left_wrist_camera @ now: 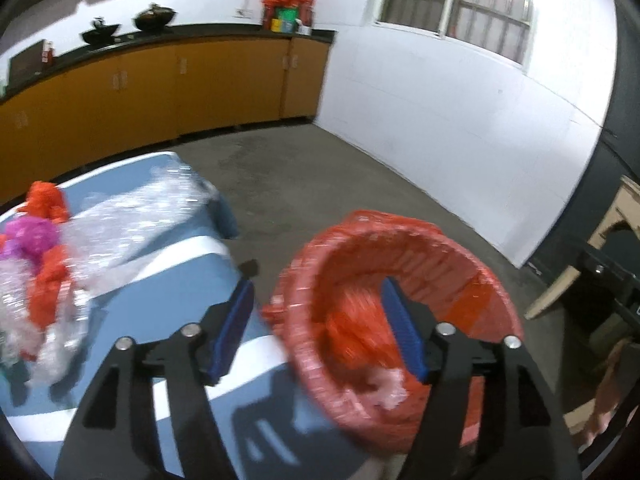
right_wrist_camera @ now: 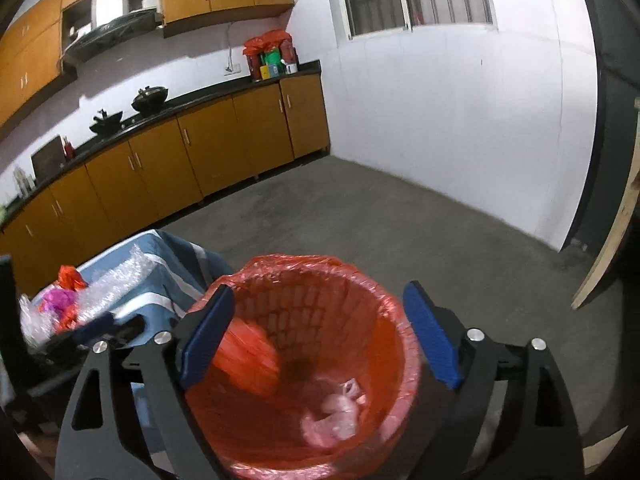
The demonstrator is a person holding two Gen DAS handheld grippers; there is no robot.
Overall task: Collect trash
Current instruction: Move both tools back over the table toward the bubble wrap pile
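- While both grippers hang over the red-lined bin [right_wrist_camera: 320, 344], the step in hand looks like a drop: the right gripper [right_wrist_camera: 320, 336] stands with its jaws wide apart and nothing between the pads, directly above the bin's mouth.
- The left gripper [left_wrist_camera: 320, 328] is also spread open and empty, one finger over the bin's rim, the other over the blue-covered desk [left_wrist_camera: 168, 320] just beside the bin.
- Inside the bin lie an orange bag [right_wrist_camera: 248, 360] against the near-left wall and a pale crumpled wrapper [right_wrist_camera: 336, 412] at the bottom; the left wrist view is blurred here, so finer detail is unclear.
- Trash remaining: to the left of the bin, on the desk, sits a heap of clear bubble wrap [left_wrist_camera: 140, 216], orange scraps [left_wrist_camera: 46, 200] and a pink crumple [left_wrist_camera: 34, 234].
- Judged from this, the task is partly done. The next move calls for swinging an open gripper away from the bin toward that heap, closing on a piece, and carrying it back over the bin's mouth.
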